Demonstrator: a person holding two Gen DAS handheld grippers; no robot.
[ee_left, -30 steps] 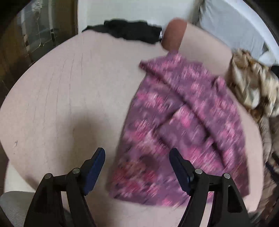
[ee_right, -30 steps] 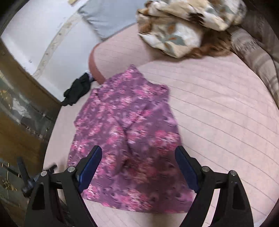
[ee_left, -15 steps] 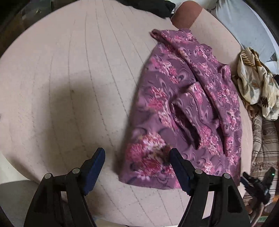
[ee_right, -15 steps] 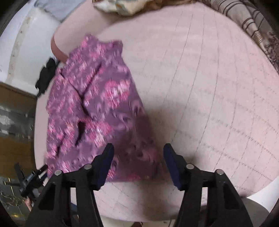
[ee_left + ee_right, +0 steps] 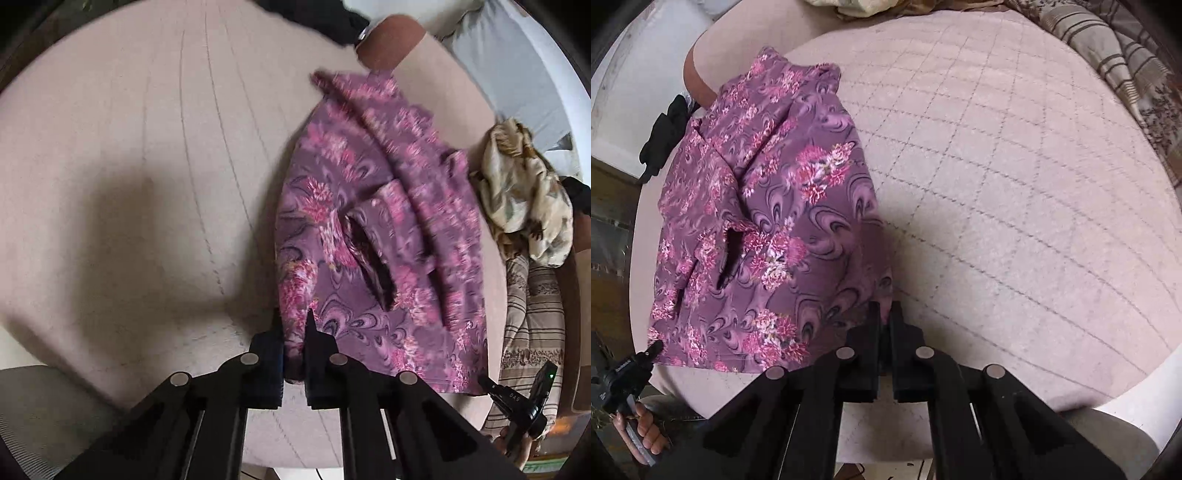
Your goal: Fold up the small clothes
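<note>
In the left wrist view, your left gripper is sitting at the bottom centre of the frame with its jaws closed on the near left corner of the purple floral garment, a pinch of cloth showing between the pads. The garment is lying right of centre on the pink quilted bed cover, running from the gripper up toward the upper right, with a dark opening gaping in its middle. A crumpled beige patterned cloth is lying at the right edge, a striped blanket below it, and a black garment along the top edge. The other gripper's tip is poking in at the lower right. In the right wrist view, your right gripper is sitting at the bottom centre, jaws closed on the garment's near right corner, cloth pinched between the pads. The garment is filling the left half of the frame, the bed cover the right. At the lower left, your left hand is gripping the left gripper's handle.
</note>
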